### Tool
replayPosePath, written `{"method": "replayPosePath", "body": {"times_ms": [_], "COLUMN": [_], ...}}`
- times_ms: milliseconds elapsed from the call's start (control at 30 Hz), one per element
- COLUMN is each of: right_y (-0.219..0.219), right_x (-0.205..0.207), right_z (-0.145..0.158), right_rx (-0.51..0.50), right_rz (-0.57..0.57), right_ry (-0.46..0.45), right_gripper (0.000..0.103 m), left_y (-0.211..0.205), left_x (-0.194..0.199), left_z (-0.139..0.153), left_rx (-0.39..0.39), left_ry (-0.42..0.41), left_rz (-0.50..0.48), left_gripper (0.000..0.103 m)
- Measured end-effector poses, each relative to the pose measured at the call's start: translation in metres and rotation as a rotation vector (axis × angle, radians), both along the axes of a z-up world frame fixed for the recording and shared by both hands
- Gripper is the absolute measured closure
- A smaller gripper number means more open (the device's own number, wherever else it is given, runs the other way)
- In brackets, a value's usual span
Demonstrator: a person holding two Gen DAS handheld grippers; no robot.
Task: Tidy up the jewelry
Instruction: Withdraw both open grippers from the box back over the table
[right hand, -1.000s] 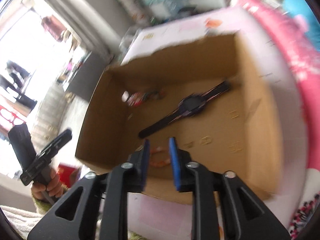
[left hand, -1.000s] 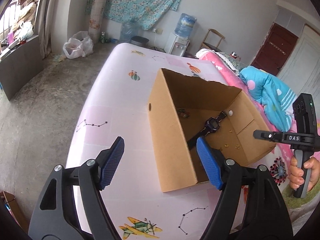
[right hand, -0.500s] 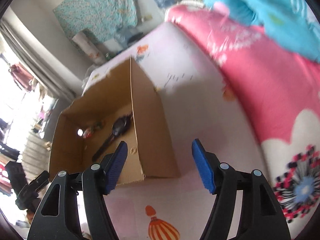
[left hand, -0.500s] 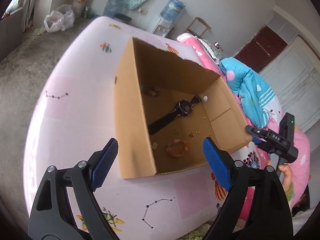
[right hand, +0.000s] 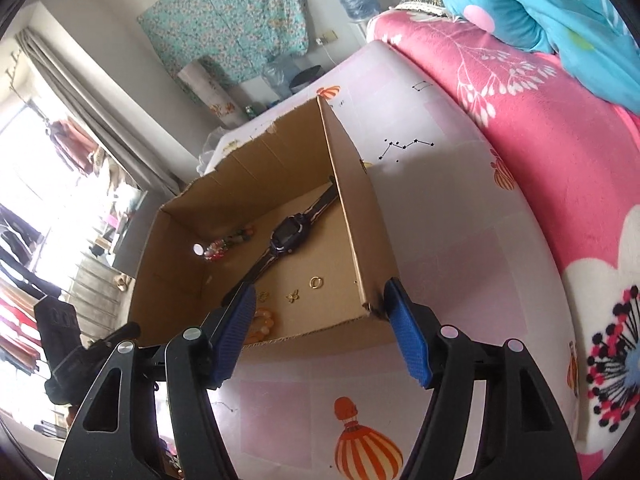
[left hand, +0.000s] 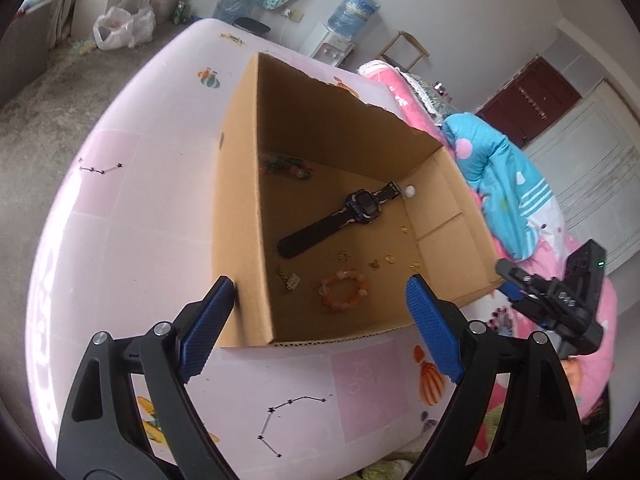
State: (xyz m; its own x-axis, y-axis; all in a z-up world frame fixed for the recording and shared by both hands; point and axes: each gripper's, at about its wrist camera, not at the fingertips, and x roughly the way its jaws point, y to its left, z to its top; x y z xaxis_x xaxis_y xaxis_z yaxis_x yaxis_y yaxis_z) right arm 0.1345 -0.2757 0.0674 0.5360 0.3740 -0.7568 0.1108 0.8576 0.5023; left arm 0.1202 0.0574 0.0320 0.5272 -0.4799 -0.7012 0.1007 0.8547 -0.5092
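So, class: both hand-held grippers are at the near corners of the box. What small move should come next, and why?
Probably close both on the box walls. The left hand-held gripper straddles the left wall and the right hand-held gripper straddles the right wall, both open, having just opened wider. The watch and bracelet already lie inside.

Grey concrete floor (left hand: 36,92), pale walls (left hand: 460,4) — floral cloth (right hand: 232,20), dark red door (left hand: 528,100), bright window (right hand: 28,168).
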Motion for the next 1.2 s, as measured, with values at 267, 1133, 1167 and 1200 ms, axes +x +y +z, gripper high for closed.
{"method": "replayPosePath", "body": {"times_ms": [267,1133,1167,1200], "right_y": [0.003,-0.014,-0.015,-0.016], "right_x": [-0.024,-0.090,-0.092,-0.096], "right_z": [0.001,0.002,0.003,0.005], "right_rx": [0.024,0.040,0.026,-0.003], "right_rz": [0.008,-0.051,-0.060,-0.075], "right_ry": [-0.010,-0.031,-0.035,-0.039], "right_gripper": [0.038,0.038,0.038,0.038], "left_y": [0.000,-0.019,-0.020,-0.022], "left_x": [-0.013,-0.077,-0.083,-0.088], "left_z": [0.004,0.004,0.006,0.009], "left_rx": [0.042,0.060,0.080,0.104], "left_ry": [-0.001,-0.051,-0.071,-0.089], "left_rz": [0.017,-0.017,-0.006,0.006], "left_gripper": [0.020,0.019,0.018,0.018]}}
